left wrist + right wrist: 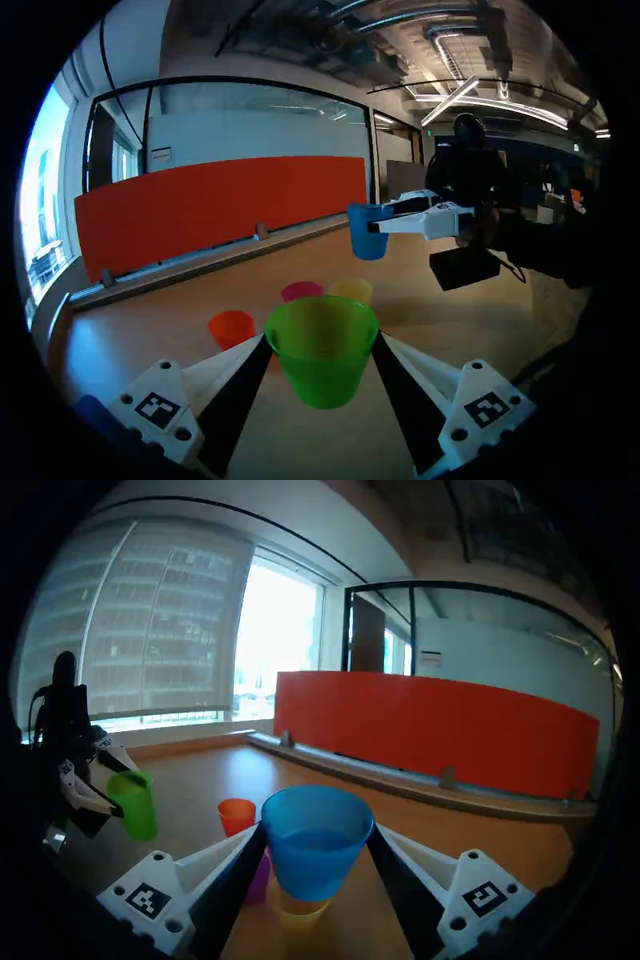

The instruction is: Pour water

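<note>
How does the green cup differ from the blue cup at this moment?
The green cup is in the left claw; the blue cup is in the right claw. The blue cup shows a liquid level inside; the green cup looks empty. Both are upright, tapered, and held above the table.

The green cup (322, 364) and blue cup (316, 852) look glossy plastic, the table (448, 320) smooth wood.

Nothing readable that we can spot: the square markers (157, 409) on the left gripper (320, 342) are just patterns, and the white sign (161, 154) on the glass wall (256, 128) is too small.
</note>
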A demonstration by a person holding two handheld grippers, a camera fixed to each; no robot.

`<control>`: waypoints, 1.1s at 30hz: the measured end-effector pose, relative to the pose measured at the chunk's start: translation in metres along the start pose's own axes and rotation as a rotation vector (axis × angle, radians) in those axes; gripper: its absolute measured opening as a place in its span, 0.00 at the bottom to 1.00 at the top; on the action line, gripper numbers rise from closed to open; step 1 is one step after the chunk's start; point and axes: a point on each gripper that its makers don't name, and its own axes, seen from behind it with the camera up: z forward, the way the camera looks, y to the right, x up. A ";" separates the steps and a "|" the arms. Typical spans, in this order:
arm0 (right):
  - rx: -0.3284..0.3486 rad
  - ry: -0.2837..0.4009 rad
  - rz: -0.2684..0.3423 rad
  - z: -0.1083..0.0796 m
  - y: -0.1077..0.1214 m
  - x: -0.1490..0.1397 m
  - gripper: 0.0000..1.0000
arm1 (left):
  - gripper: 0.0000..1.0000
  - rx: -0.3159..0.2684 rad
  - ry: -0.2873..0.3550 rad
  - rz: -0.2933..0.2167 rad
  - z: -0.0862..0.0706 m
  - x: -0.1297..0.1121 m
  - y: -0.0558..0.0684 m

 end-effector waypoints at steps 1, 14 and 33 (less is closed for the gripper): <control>0.001 -0.004 -0.006 -0.002 -0.002 -0.002 0.91 | 0.87 -0.004 -0.003 -0.001 0.000 -0.001 0.002; 0.025 -0.016 -0.064 -0.023 -0.025 -0.006 0.91 | 0.87 -0.026 0.002 -0.005 0.002 0.000 0.016; 0.106 -0.041 -0.162 -0.032 -0.059 -0.011 0.91 | 0.86 -0.066 0.016 -0.011 0.008 0.000 0.035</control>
